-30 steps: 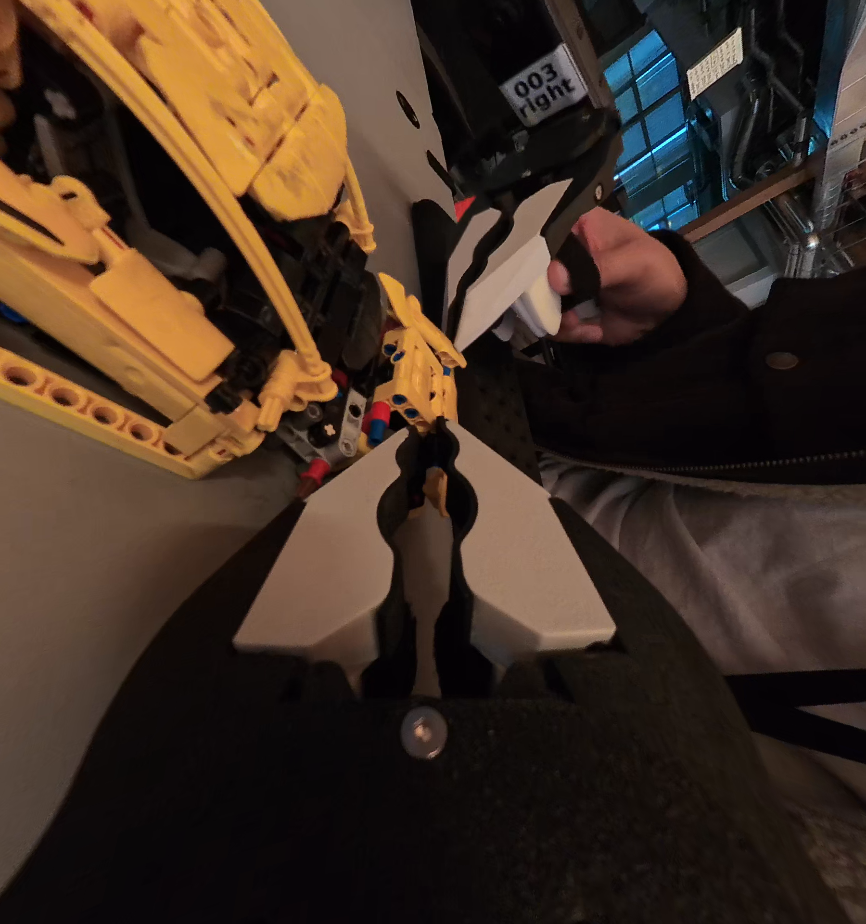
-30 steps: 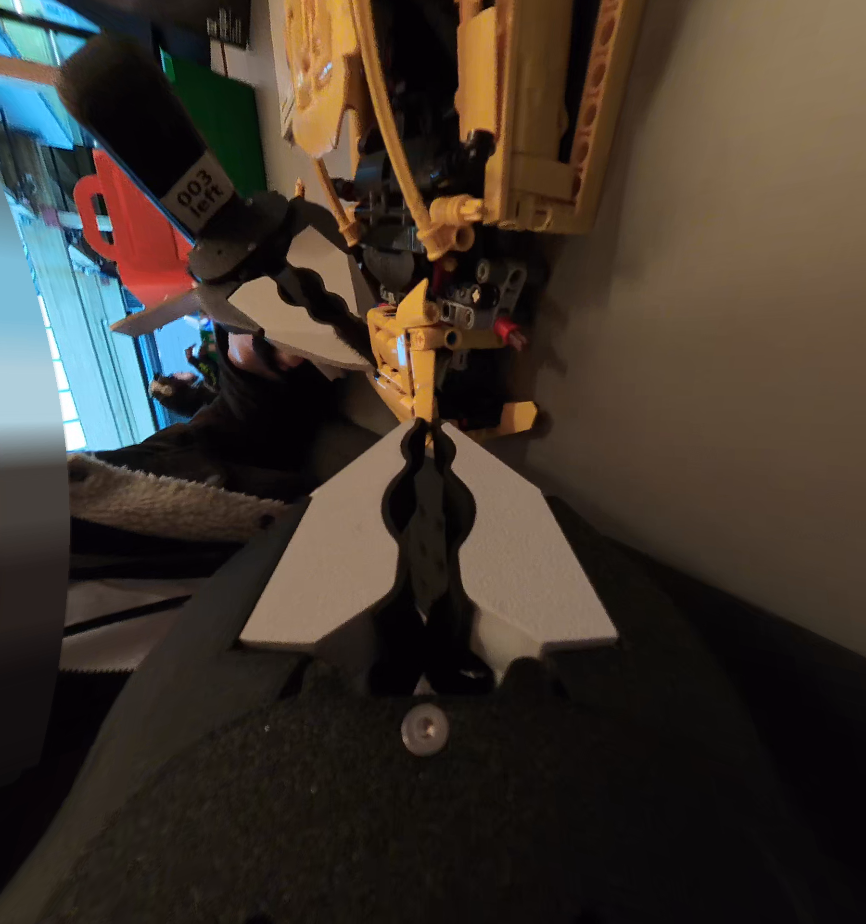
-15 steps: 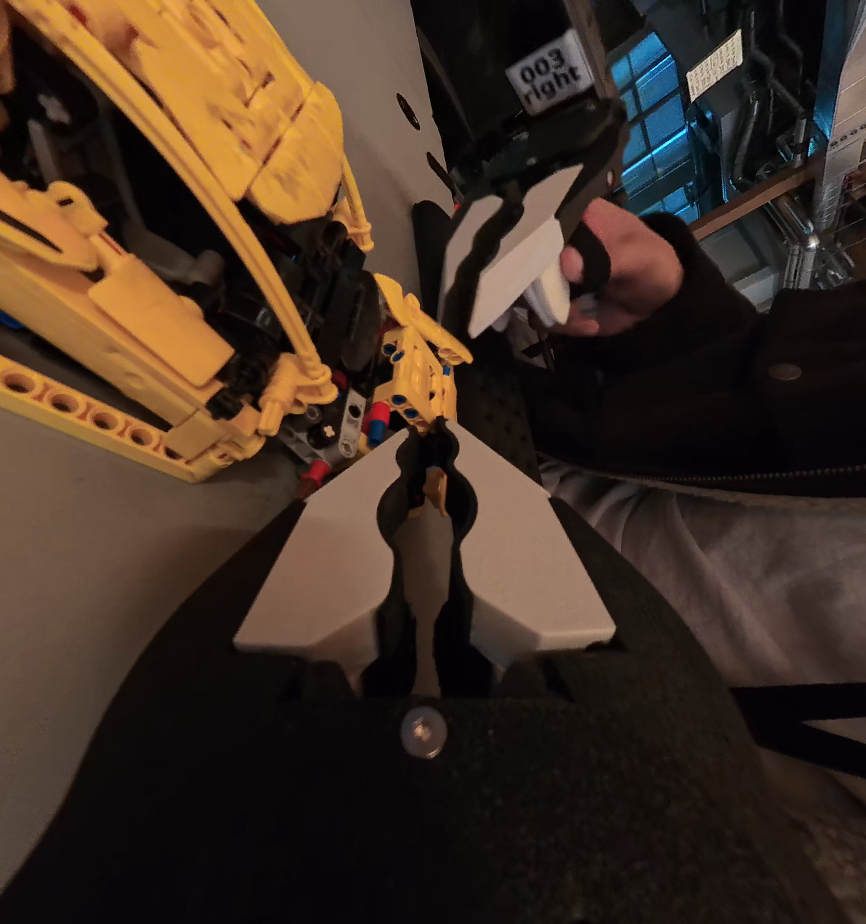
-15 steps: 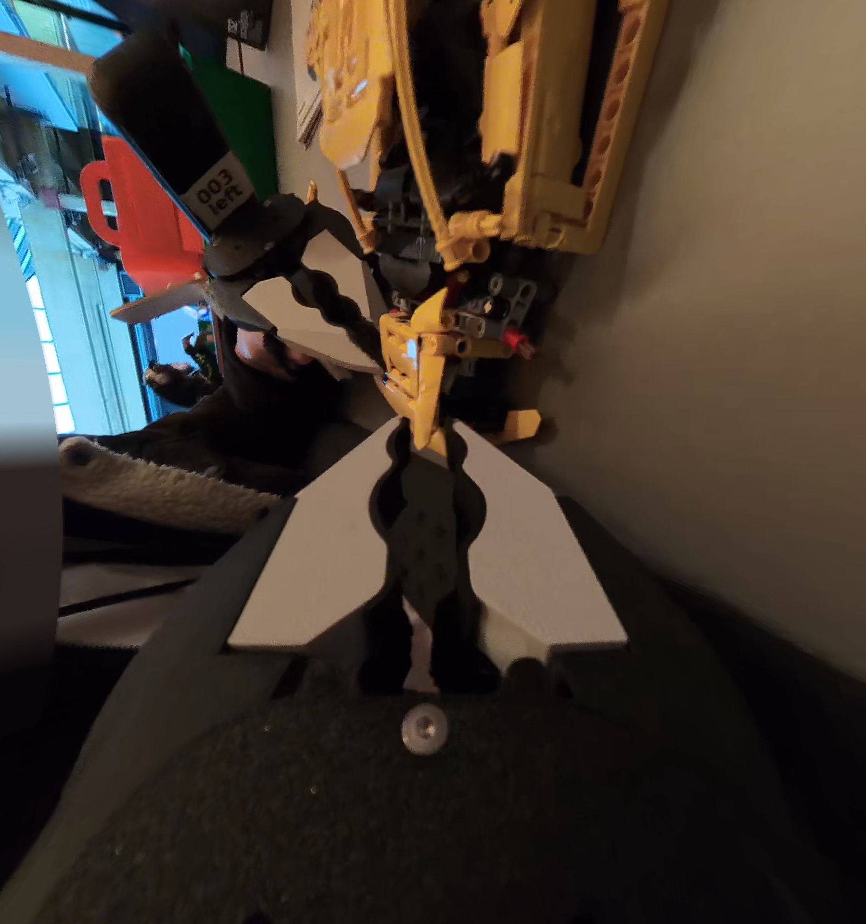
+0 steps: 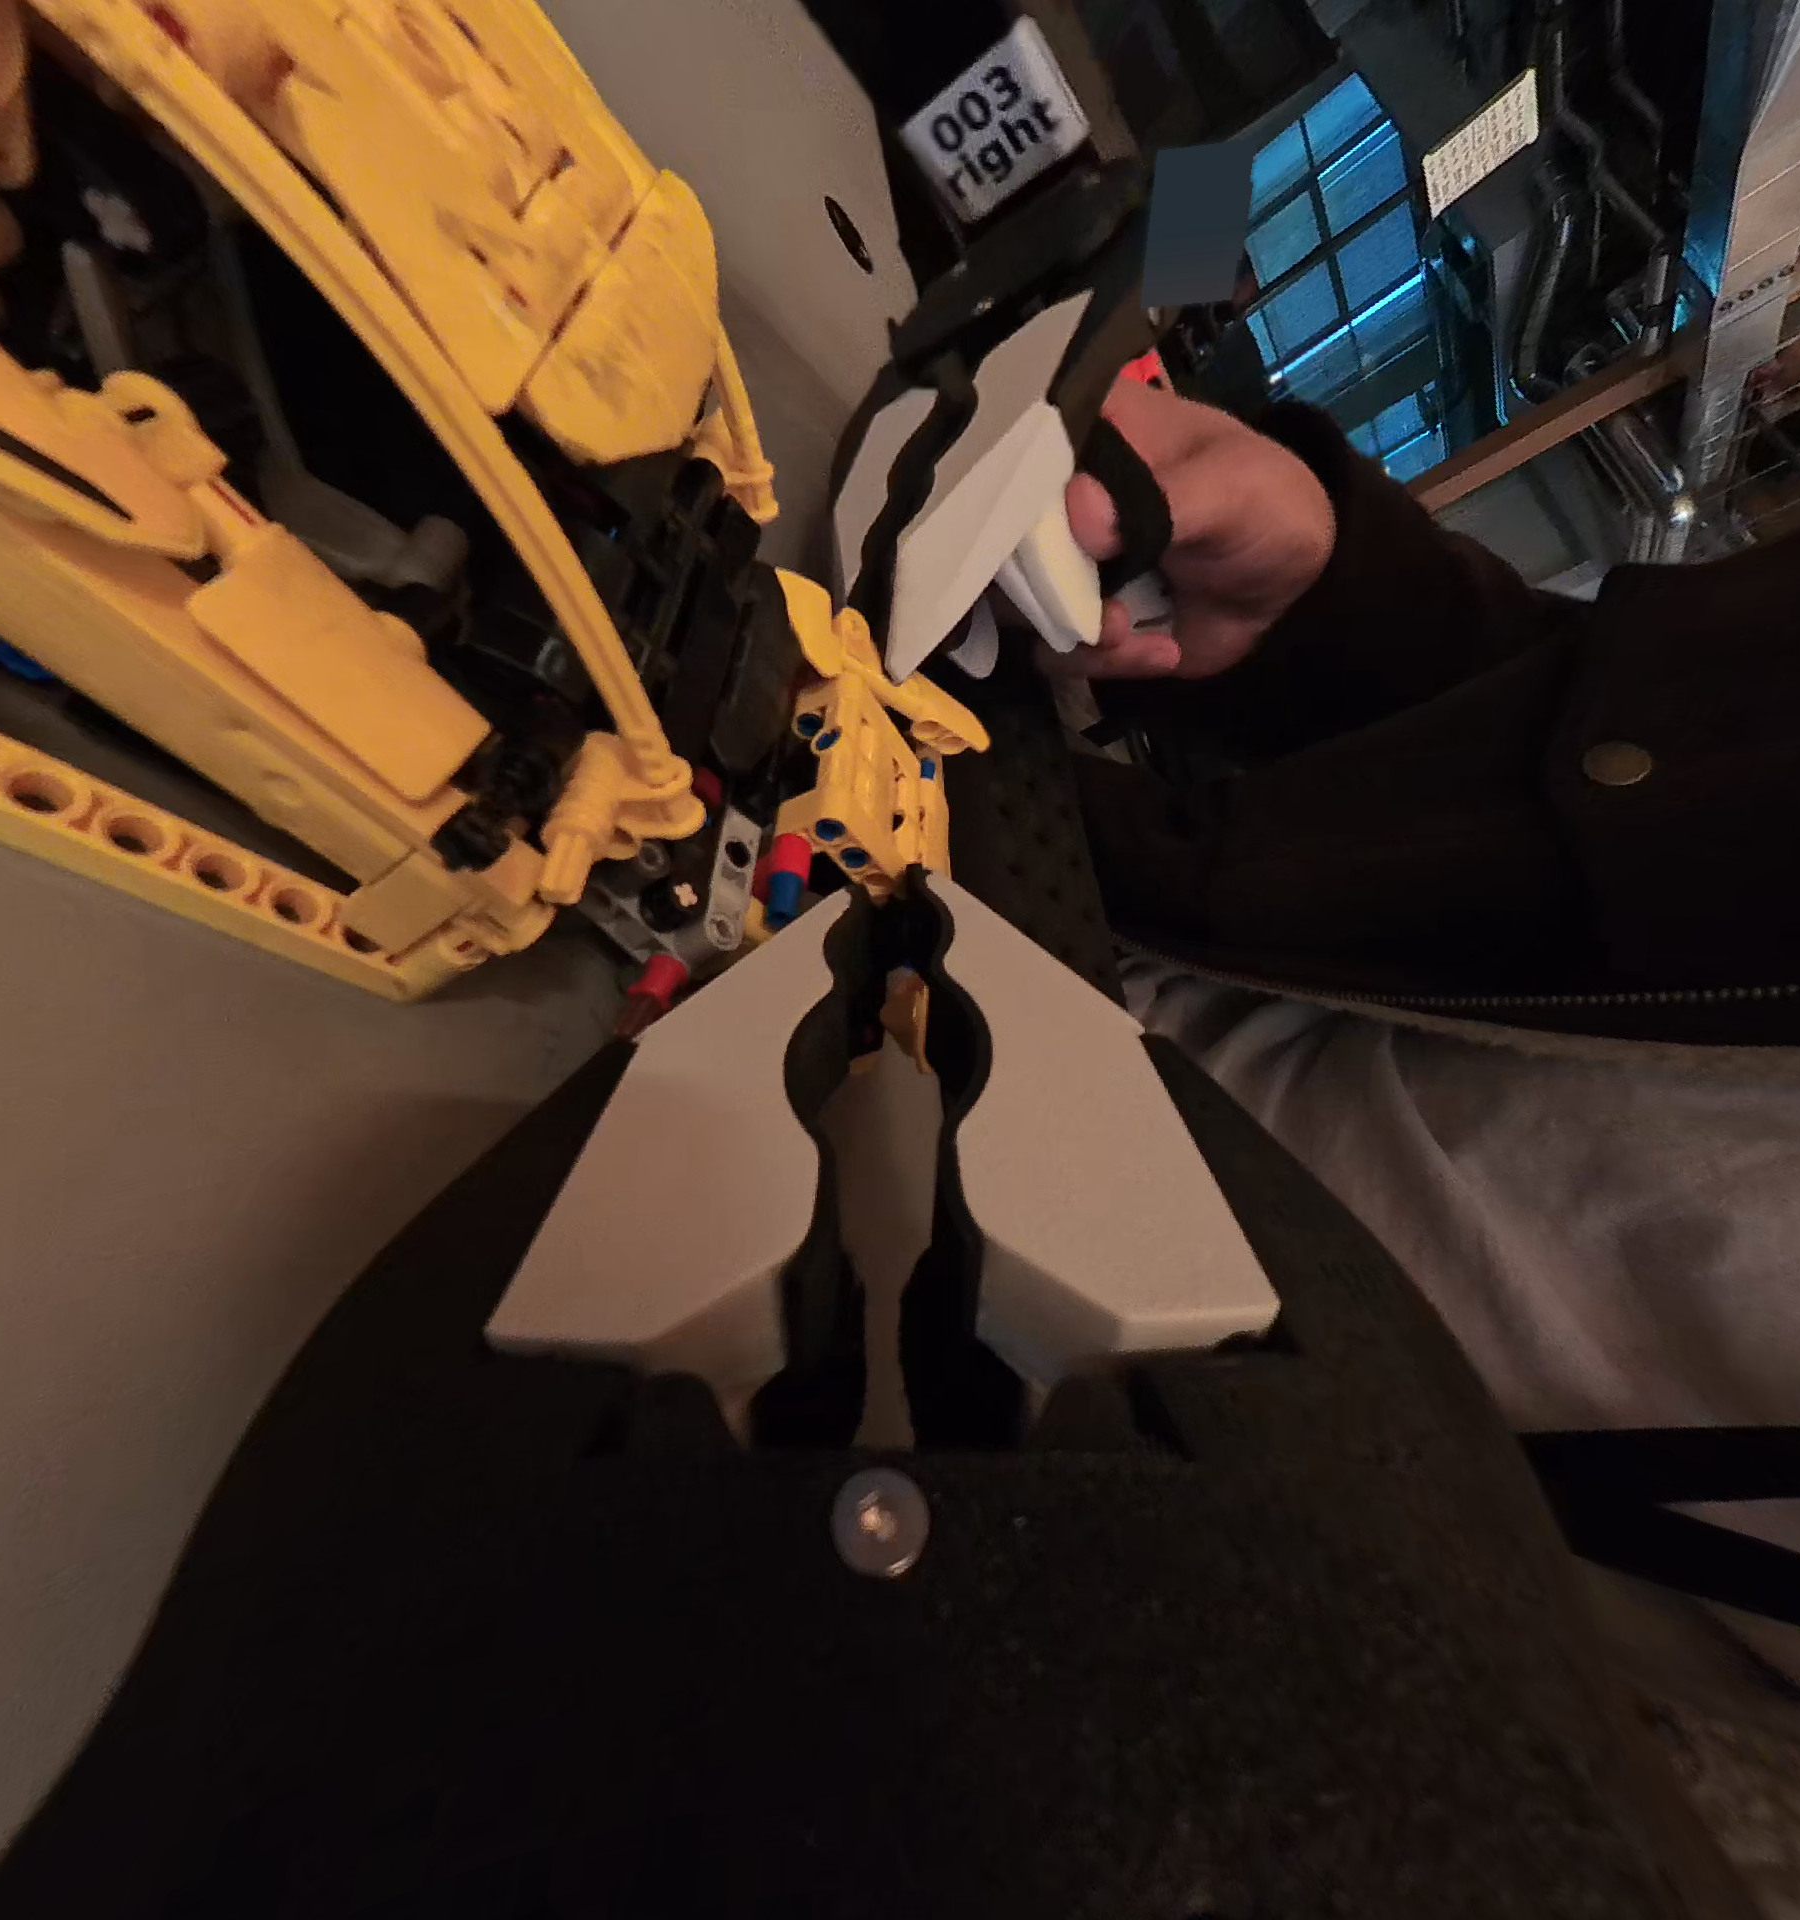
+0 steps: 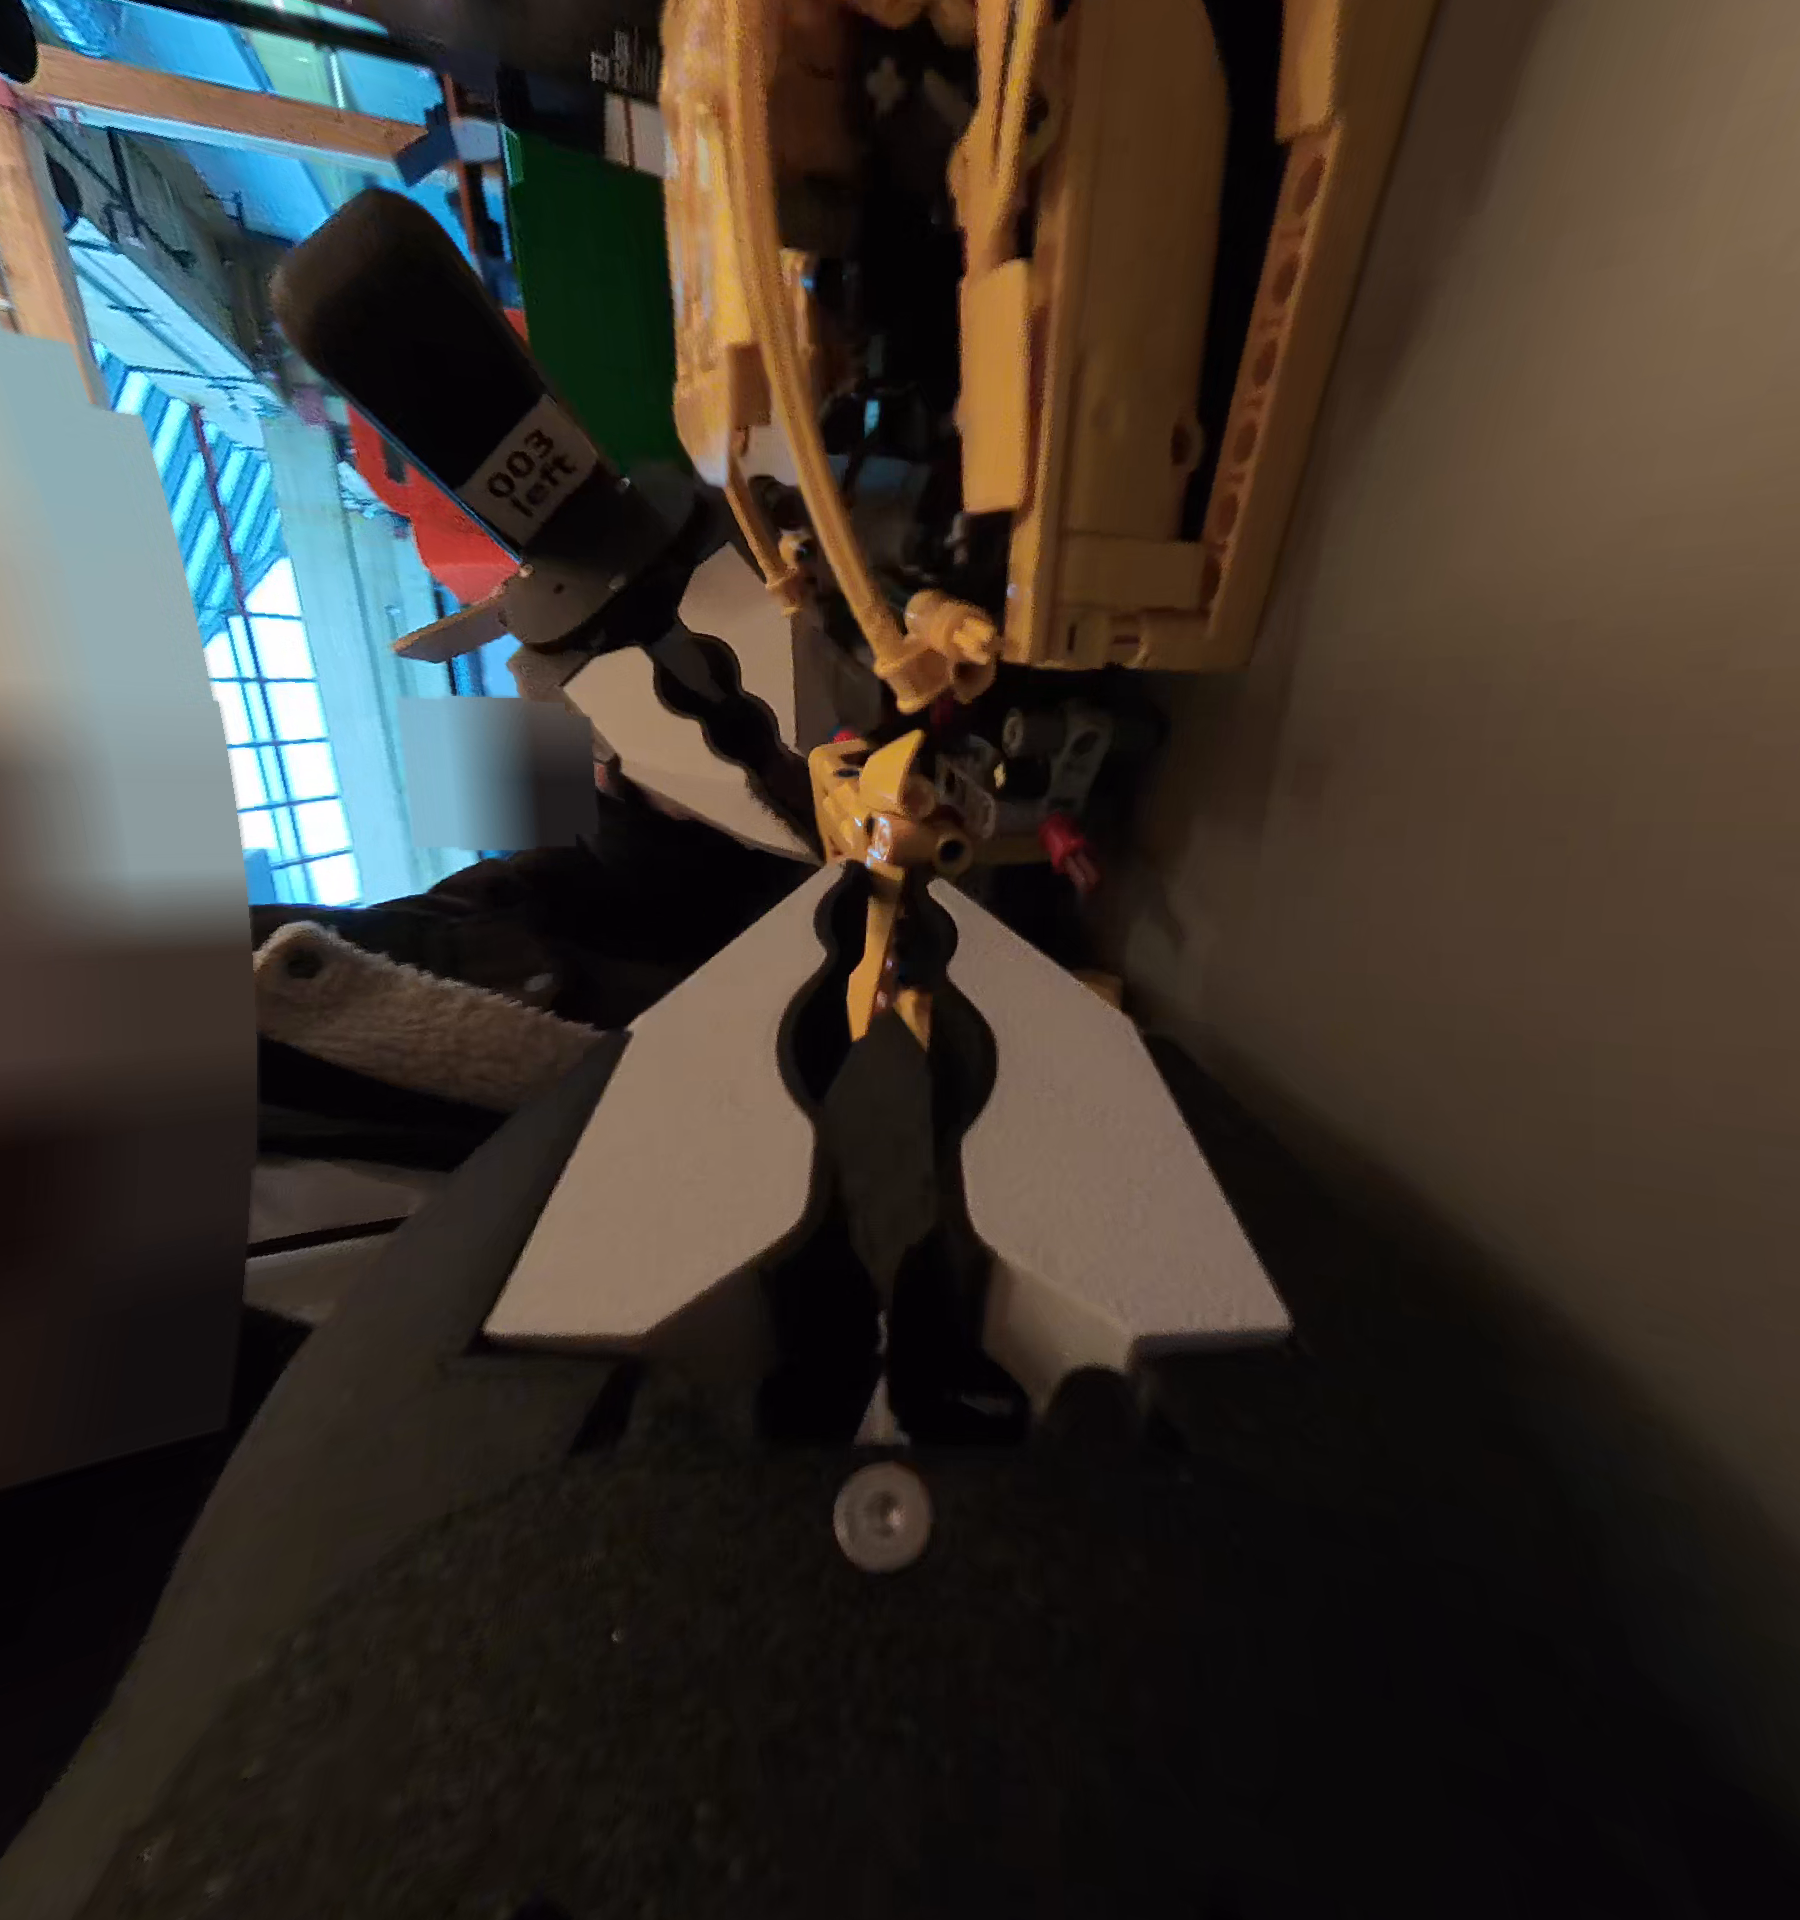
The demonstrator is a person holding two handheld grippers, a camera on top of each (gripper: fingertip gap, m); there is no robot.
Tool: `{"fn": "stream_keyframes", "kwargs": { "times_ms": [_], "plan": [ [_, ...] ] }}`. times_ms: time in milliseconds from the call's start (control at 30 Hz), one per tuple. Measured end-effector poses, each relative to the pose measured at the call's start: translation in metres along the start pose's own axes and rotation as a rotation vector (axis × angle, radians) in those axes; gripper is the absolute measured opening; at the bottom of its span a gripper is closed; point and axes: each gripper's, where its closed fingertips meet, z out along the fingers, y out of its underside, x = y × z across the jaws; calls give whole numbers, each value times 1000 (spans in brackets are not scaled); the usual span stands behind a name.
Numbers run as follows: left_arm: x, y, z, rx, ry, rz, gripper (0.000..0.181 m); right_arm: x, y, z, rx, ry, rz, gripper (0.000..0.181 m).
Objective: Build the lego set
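Between both nearly closed tools, left tool point(image 5: 888, 914) and right tool point(image 6: 888, 883), sits a pinched yellow subassembly point(image 5: 870, 790).

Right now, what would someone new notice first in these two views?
The big yellow lego model fills the upper left of the left wrist view, lying on the grey table. At its near corner, the left gripper and right gripper both pinch a small yellow piece.

Each gripper has pale grey wedge-shaped fingers point(image 5: 667, 1164) with wavy black inner pads, a black foam-textured body and a silver screw point(image 5: 878, 1538); the left gripper point(image 6: 730, 727) carries a white label on its black handle; the person wears a dark jacket point(image 5: 1498, 831) with a brass snap
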Motion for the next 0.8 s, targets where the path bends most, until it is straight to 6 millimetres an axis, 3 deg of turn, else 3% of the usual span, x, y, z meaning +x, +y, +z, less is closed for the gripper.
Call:
{"fn": "stream_keyframes", "kwargs": {
  "times_ms": [300,533,800],
  "plan": [
    [0,0,0,2,3,-11,6,2,-2,0,118,207,-309,7],
    [1,1,0,-6,12,-8,6,-3,0,-10,10,-32,-52,13],
    [1,1,0,-8,12,-7,6,0,-4,-7,-66,-101,106,2]
  ]
}}
